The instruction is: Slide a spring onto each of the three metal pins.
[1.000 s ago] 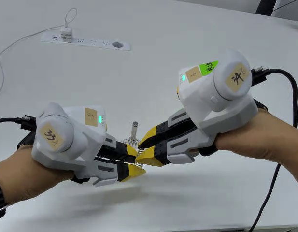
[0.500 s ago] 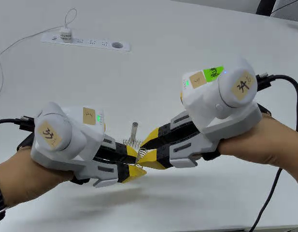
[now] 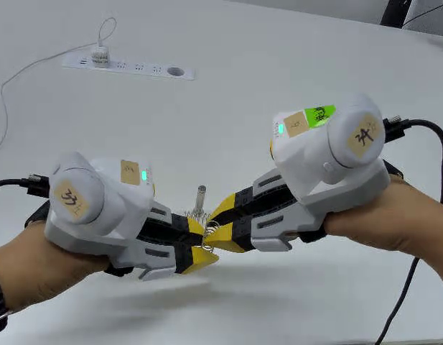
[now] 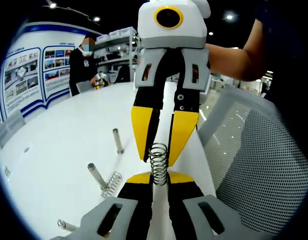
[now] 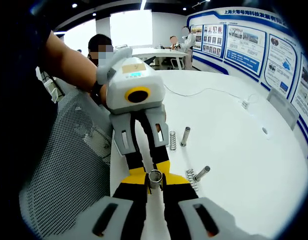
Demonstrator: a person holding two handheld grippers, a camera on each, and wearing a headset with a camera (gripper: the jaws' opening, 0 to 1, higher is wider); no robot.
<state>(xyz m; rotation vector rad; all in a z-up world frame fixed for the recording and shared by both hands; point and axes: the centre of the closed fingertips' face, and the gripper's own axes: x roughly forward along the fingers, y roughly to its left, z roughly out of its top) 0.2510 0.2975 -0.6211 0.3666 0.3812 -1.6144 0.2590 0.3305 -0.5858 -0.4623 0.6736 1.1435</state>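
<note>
A small steel spring (image 3: 209, 231) sits between the yellow tips of both grippers, just above the white table. My left gripper (image 3: 200, 249) comes in from the left and is shut on the spring's (image 4: 158, 163) lower end. My right gripper (image 3: 215, 222) comes in from the right, and its jaws pinch the spring (image 5: 154, 178), seen end-on. Behind the tips one metal pin (image 3: 200, 196) stands upright with a spring (image 3: 194, 213) at its base. A second pin (image 4: 117, 140) stands farther off. Another pin (image 4: 97, 175) has a loose spring (image 4: 112, 183) beside it. A third pin (image 4: 64, 225) lies low near the edge.
A white power strip (image 3: 128, 64) with a plugged-in adapter and cable lies at the back left of the table (image 3: 293, 79). A mesh chair back (image 4: 258, 150) stands beside the table edge. People stand at a far table.
My right gripper has shifted slightly right and tilted, its tips staying on the spring. The left gripper has barely moved. The spring remains between both pairs of tips.
</note>
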